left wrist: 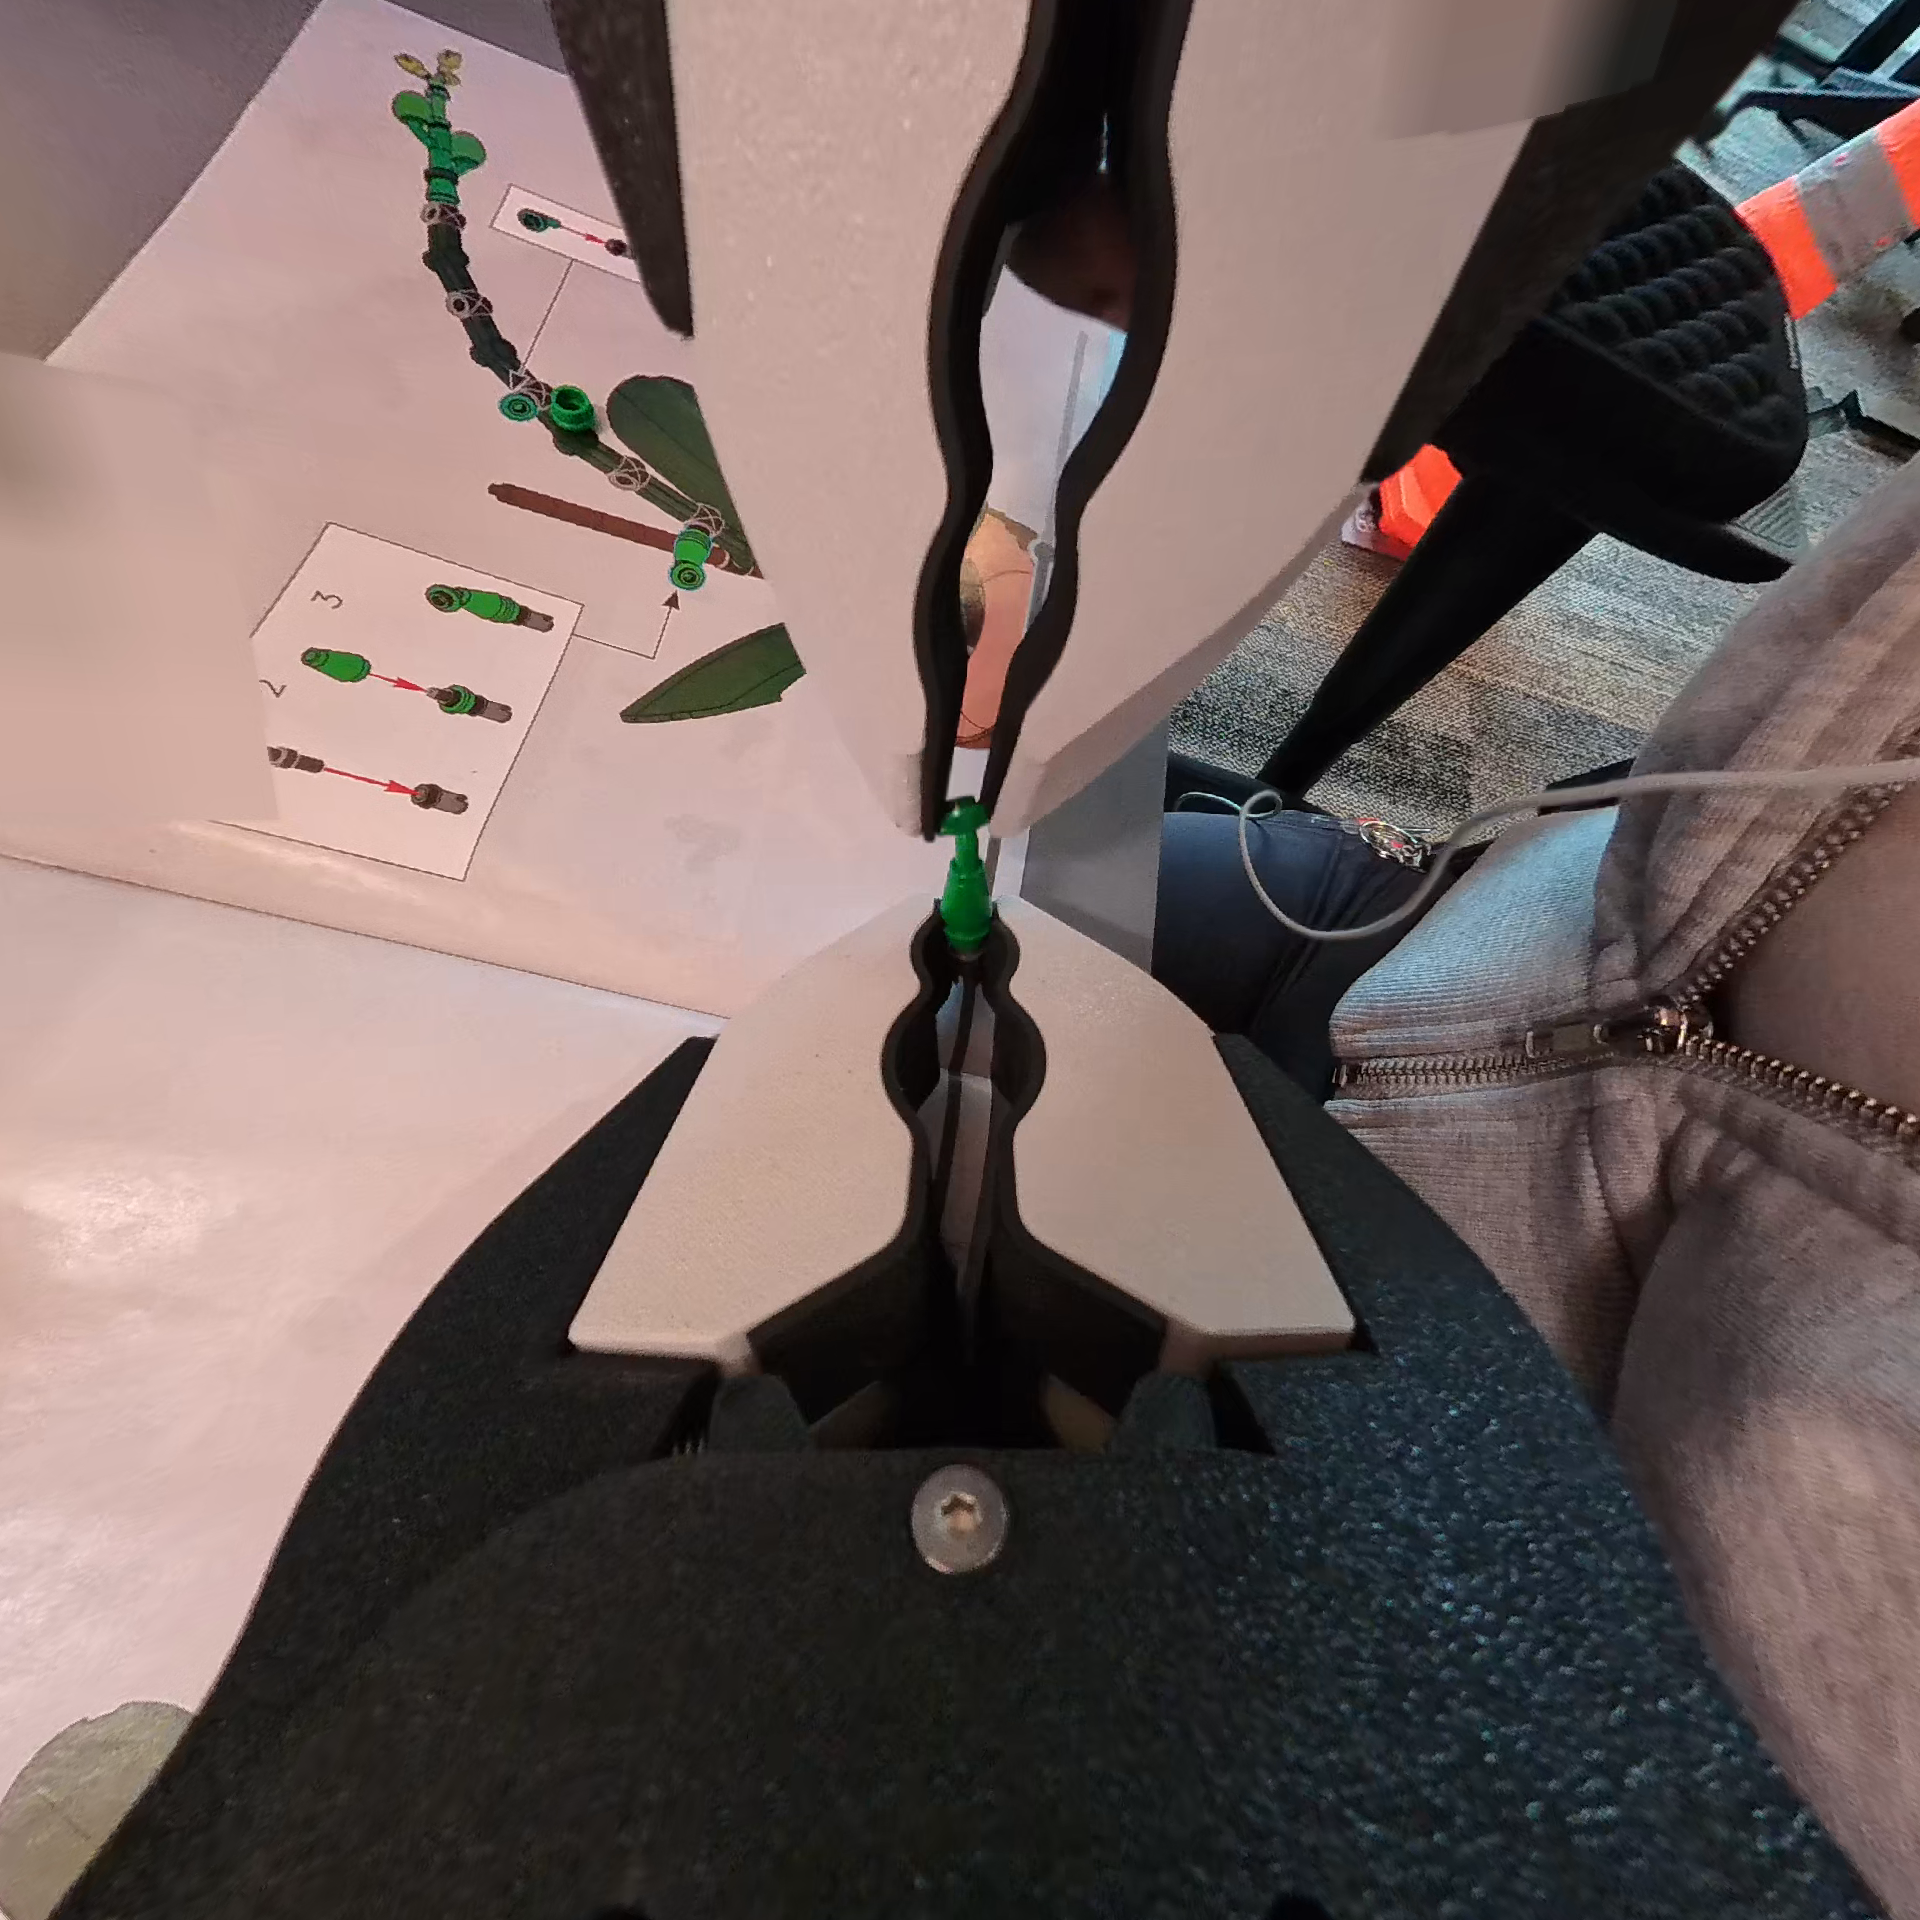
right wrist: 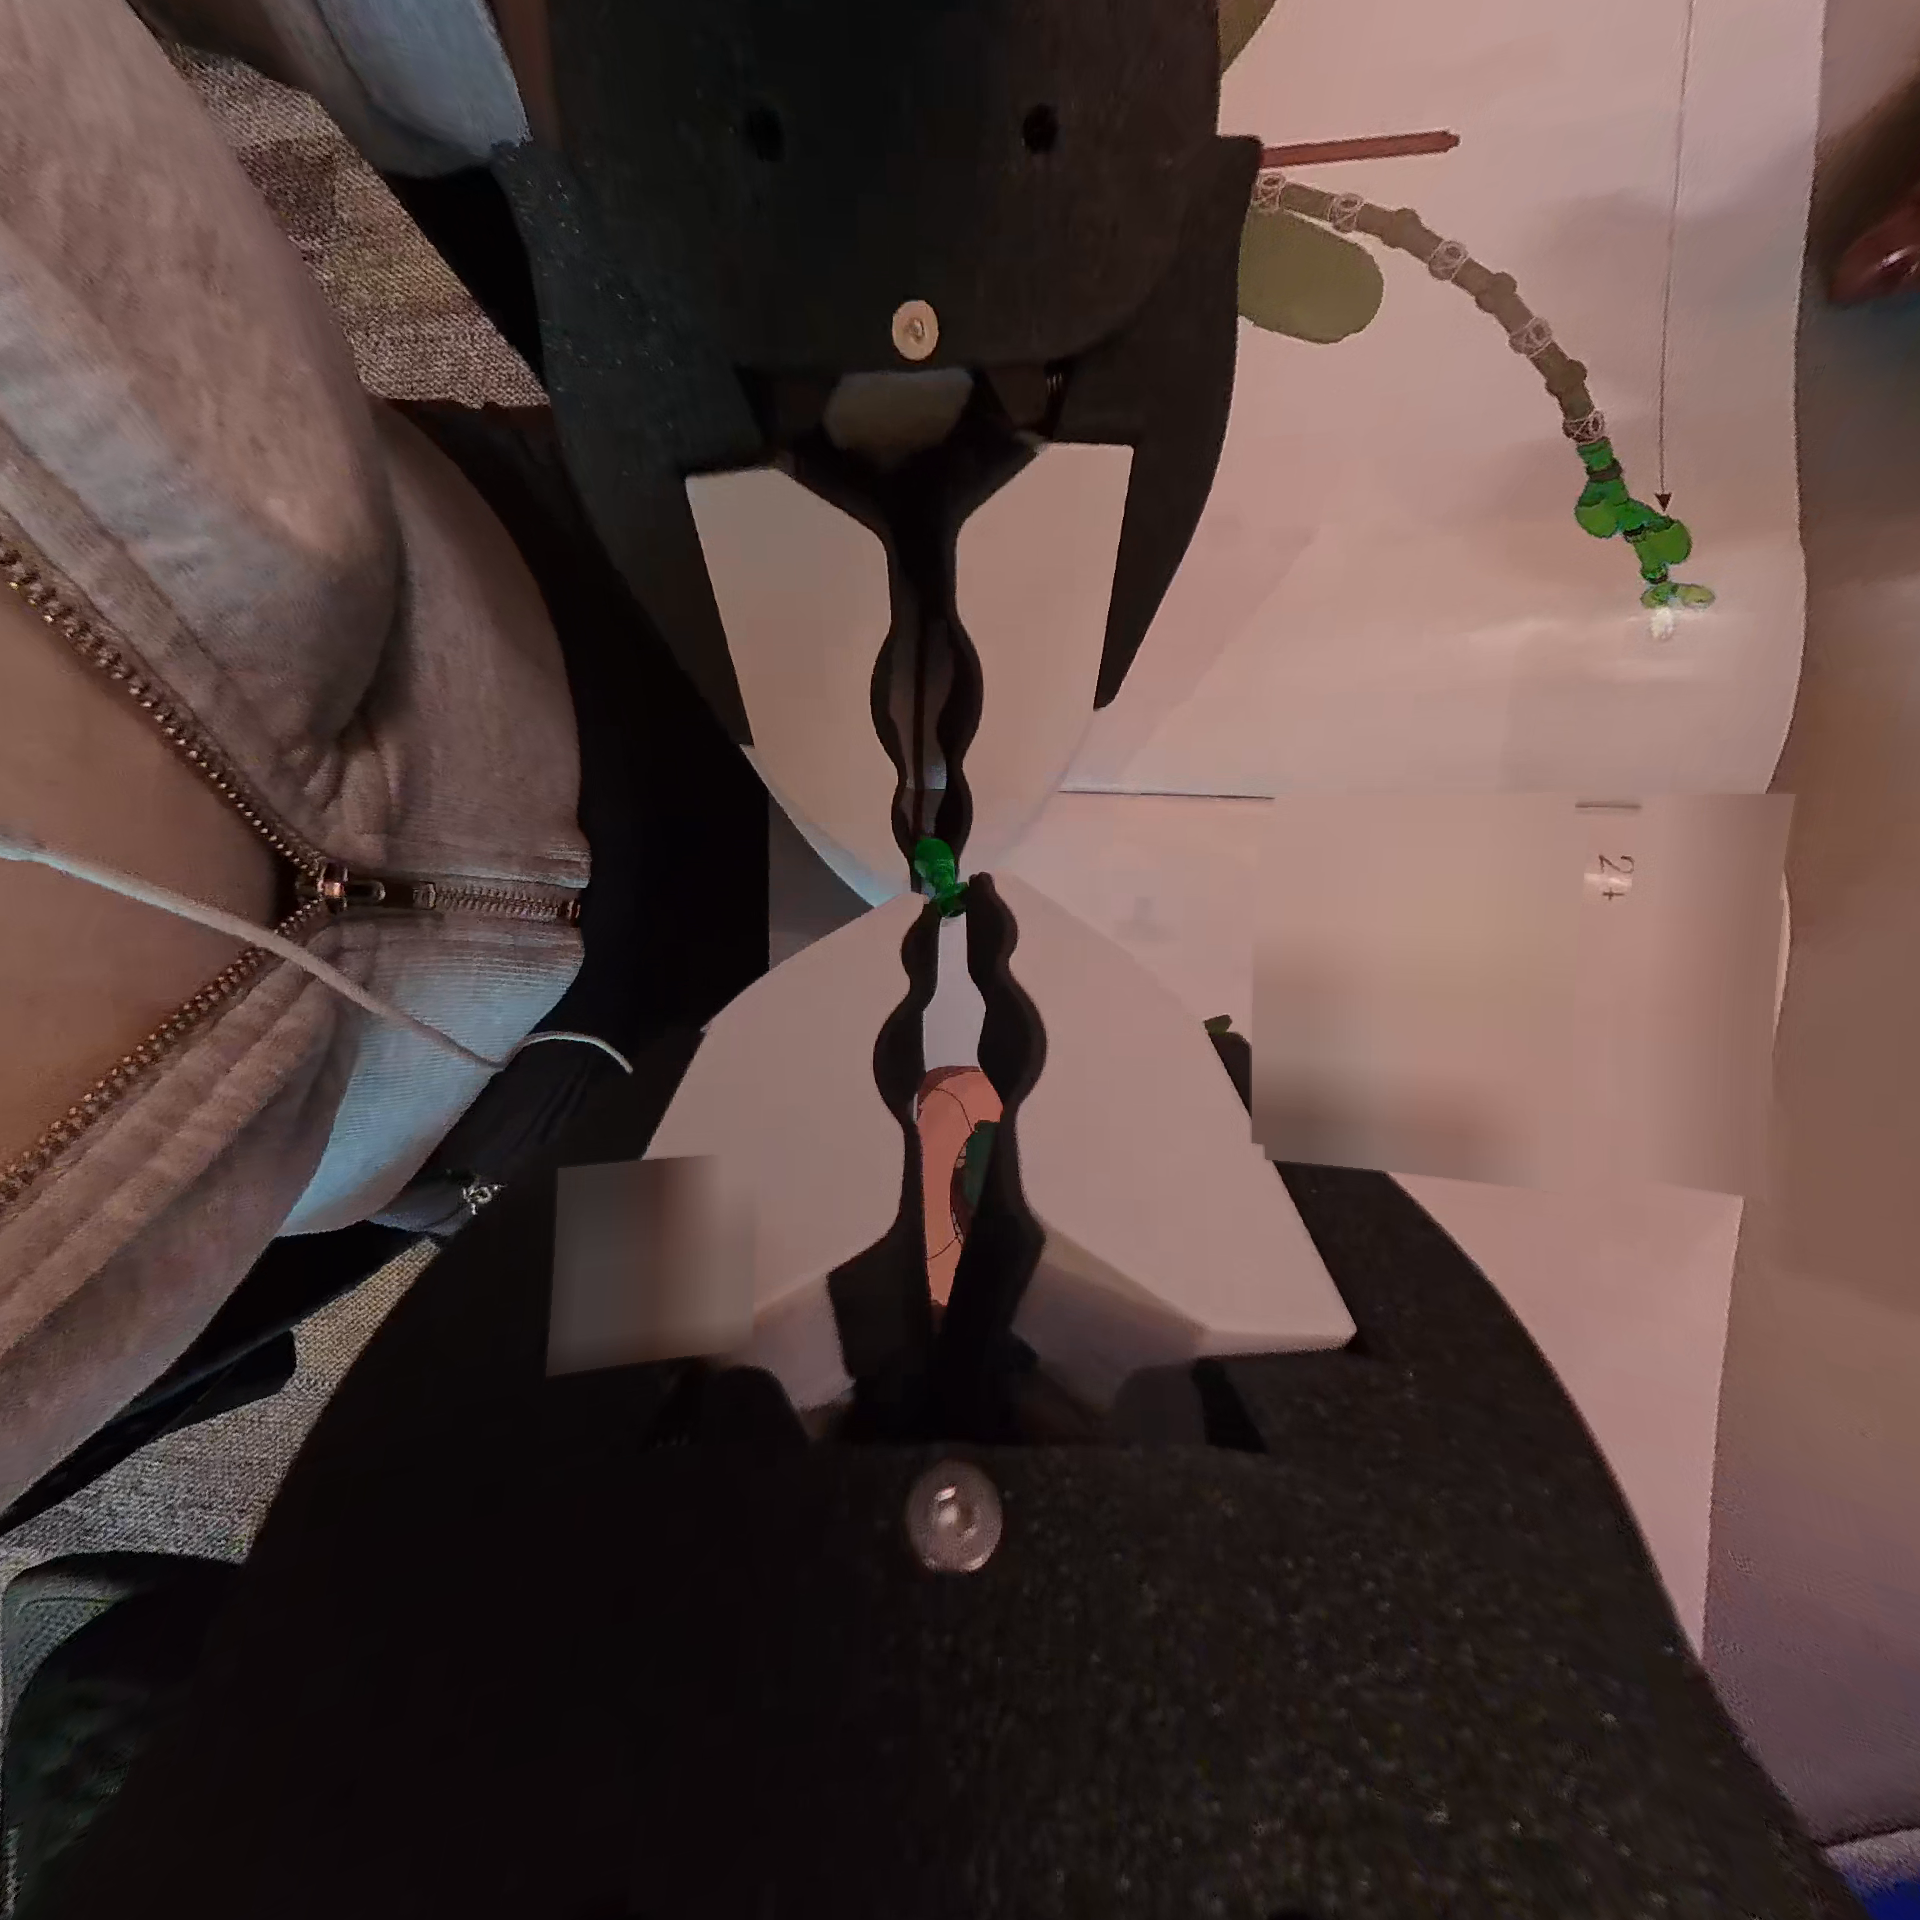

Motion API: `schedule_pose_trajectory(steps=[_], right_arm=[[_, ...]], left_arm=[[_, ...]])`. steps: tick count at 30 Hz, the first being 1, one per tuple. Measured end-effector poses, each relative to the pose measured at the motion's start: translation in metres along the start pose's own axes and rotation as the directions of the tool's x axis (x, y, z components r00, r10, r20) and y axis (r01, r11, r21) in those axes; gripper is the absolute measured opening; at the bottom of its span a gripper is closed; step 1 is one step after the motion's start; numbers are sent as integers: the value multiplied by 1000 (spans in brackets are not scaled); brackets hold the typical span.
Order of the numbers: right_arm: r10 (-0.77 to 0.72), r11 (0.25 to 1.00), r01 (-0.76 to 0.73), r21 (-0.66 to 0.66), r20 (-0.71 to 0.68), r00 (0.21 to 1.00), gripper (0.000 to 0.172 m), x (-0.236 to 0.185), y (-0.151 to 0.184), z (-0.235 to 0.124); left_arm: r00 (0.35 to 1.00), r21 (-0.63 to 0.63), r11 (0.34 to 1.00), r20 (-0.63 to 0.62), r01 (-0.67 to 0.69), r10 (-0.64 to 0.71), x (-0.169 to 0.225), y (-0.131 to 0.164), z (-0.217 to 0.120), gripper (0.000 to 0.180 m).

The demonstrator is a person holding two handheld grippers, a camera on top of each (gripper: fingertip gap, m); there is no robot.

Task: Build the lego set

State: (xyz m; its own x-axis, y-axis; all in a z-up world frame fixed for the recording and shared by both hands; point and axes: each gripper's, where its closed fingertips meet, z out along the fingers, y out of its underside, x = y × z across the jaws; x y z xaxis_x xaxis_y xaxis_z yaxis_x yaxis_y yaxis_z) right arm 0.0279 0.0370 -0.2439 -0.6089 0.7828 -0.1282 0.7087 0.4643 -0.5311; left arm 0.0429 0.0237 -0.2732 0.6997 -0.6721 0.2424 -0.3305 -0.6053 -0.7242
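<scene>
We see the left tongs (left wrist: 964,935) reach in from 6 o'clock, clenched on the base of a small green peg (left wrist: 962,883). The right tongs (left wrist: 961,821) come down from 12 o'clock, tip to tip, clenched on the peg's flared top. The pair hangs over an instruction sheet (left wrist: 644,810) on the table (left wrist: 260,1091). Tongs cover much of the sheet; a grey zipped jacket (left wrist: 1714,1091) is cut off at 3 o'clock.

- The left gripper (left wrist: 966,930) pinches the lower end of a small green plastic piece (left wrist: 964,883).
- The right gripper (left wrist: 961,821), coming from above, grips its flat top end.
- An open instruction booklet (left wrist: 540,582) (printed diagrams) lies behind on the white table (left wrist: 260,1143).
</scene>
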Motion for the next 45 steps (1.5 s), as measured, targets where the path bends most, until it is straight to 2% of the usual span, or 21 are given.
schedule_pose_trajectory(steps=[14, 17, 20, 22, 24, 28, 32, 36, 39, 40, 41, 45], right_arm=[[-76, 989, 79, -124, 31, 997, 4, -3, -10, 6], [-116, 985, 112, -133, -22, 993, 4, 1, -6, 1], [-57, 998, 55, -26, -58, 997, 4, 5, -14, -8], [-61, 998, 61, -2, -111, 992, 4, 11, -16, -15], [-72, 997, 76, 22, -148, 986, 4, 14, -20, -19], [-112, 993, 117, 5, -241, 964, 4, 28, -20, -24], [-173, 985, 157, -76, -331, 928, 4, 41, -11, -35], [-144, 988, 119, -96, -321, 936, 4, 48, 2, -38], [-141, 988, 112, -108, -318, 938, 4, 49, 7, -33], [-142, 987, 112, -113, -317, 938, 4, 49, 8, -31], [-145, 987, 114, -113, -319, 937, 4, 49, 8, -29], [-127, 988, 93, -125, -301, 945, 4, 50, 14, -24]], left_arm=[[1000, -5, 1000, -3, -31, 31, 2, 1, 1, 4], [1000, 8, 1000, 1, -22, 22, 0, -1, 1, 5], [1000, 104, 995, -2, 8, -8, -3, -12, -8, 6], [1000, 142, 990, 4, 25, -26, -8, -18, -14, 10], [999, 145, 989, 43, -5, -1, -15, -22, -18, 15], [983, 118, 986, 152, -121, 103, -27, -28, -21, 7], [961, 104, 982, 243, -160, 130, -46, -31, -20, 37], [968, 186, 965, 205, -184, 146, -44, -45, -17, 16], [960, 138, 967, 214, -215, 183, -47, -47, -11, 21], [960, 121, 969, 207, -215, 187, -48, -46, -7, 19], [962, 113, 970, 197, -215, 191, -48, -46, -4, 9], [971, 115, 973, 158, -198, 179, -47, -41, 3, 6]])
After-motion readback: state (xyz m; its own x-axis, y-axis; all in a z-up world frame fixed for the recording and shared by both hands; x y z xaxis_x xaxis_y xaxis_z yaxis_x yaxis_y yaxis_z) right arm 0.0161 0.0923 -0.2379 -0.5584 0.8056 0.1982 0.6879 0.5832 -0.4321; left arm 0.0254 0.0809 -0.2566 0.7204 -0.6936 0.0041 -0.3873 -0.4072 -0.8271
